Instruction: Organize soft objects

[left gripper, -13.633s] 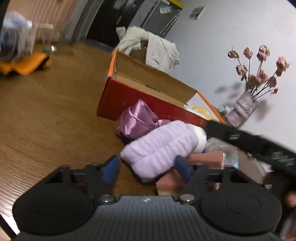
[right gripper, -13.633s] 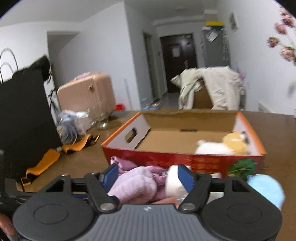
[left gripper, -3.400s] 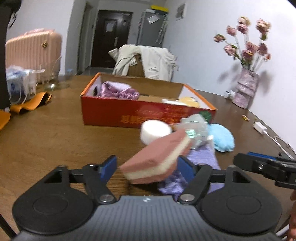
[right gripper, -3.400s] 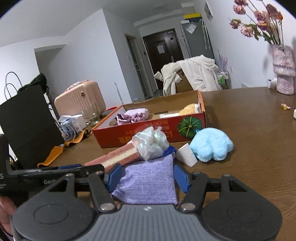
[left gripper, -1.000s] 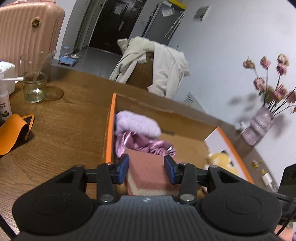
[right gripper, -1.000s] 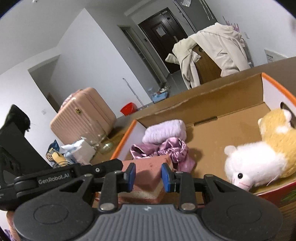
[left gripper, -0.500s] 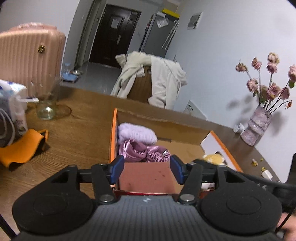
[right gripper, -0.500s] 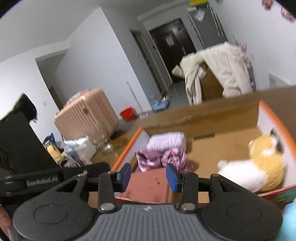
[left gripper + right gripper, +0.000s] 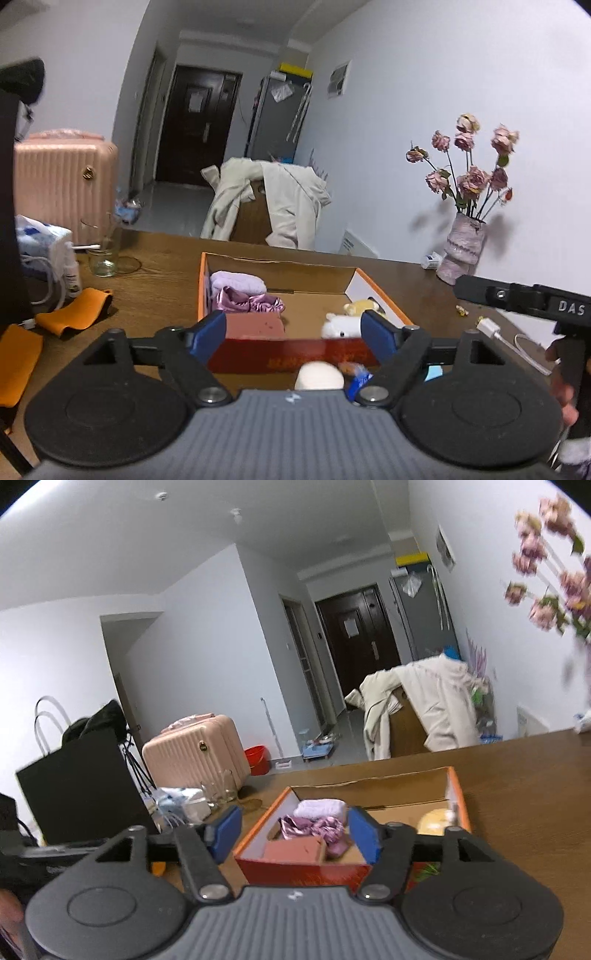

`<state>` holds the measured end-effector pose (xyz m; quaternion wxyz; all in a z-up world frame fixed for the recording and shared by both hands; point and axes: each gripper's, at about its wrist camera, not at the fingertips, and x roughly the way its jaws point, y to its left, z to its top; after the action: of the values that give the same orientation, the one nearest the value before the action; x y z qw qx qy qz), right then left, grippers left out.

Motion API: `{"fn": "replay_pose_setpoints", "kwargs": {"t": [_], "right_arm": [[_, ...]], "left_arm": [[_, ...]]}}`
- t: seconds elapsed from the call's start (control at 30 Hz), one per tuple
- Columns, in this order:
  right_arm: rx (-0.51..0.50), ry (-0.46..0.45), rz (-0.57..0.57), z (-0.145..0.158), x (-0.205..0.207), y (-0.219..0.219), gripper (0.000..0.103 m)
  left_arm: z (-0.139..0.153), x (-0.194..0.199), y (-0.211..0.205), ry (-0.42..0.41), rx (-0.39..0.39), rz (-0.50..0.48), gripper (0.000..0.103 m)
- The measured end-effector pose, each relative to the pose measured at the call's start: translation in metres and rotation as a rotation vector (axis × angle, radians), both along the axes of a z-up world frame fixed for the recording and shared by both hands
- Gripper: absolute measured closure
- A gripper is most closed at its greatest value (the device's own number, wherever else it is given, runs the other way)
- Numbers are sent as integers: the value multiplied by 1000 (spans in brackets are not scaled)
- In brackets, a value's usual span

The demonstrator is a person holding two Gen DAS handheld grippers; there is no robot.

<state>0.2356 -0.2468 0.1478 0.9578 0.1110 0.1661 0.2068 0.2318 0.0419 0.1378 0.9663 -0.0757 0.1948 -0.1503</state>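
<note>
Nearest in the left wrist view, the left gripper shows a ribbed grey body, matte black arms and smooth blue pads; its jaws are opening wide with nothing pinched between them. Just beyond its body, on the table in front of the box, lie a rounded white puff and a scrap of blue. The right gripper, built the same, is also opening and grips nothing; the box only shows through the gap.

Behind both stands the cardboard box, rectangular, red outside with an orange rim and plain brown inside, resting on the wood-grain table. At its near left corner lies the pink sponge block, flat-faced and slightly pitted. Behind it sits crumpled shiny purple satin, then a ribbed lilac towel roll against the far left wall. Toward the right end lies a fluffy white and yellow plush toy.

Farther off stand a clear glass, a textured vase of dried roses and a ridged pink suitcase.
</note>
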Motion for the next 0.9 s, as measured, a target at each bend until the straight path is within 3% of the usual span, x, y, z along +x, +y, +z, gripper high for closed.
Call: {"fn": "replay_pose_setpoints", "kwargs": {"t": [0.17, 0.37, 0.47, 0.67, 0.77, 0.87, 0.9], "right_arm": [[-72, -7, -30, -21, -51, -14, 32], [-73, 53, -43, -63, -95, -20, 28], [-90, 93, -18, -81, -102, -15, 28], [-66, 152, -10, -103, -94, -10, 28], [-49, 188, -4, -114, -84, -7, 28], [-12, 232, 3, -126, -67, -4, 28], [5, 244, 4, -131, -60, -3, 28]], "left_arm": [[-19, -49, -12, -19, 31, 39, 18], [-54, -81, -25, 53, 39, 45, 16], [-68, -79, -30, 77, 47, 25, 16], [-99, -34, -43, 153, 51, 14, 17], [-113, -16, -38, 155, 14, 1, 28], [-126, 4, -27, 225, -71, 3, 49], [-131, 9, -23, 248, -99, -5, 61]]}}
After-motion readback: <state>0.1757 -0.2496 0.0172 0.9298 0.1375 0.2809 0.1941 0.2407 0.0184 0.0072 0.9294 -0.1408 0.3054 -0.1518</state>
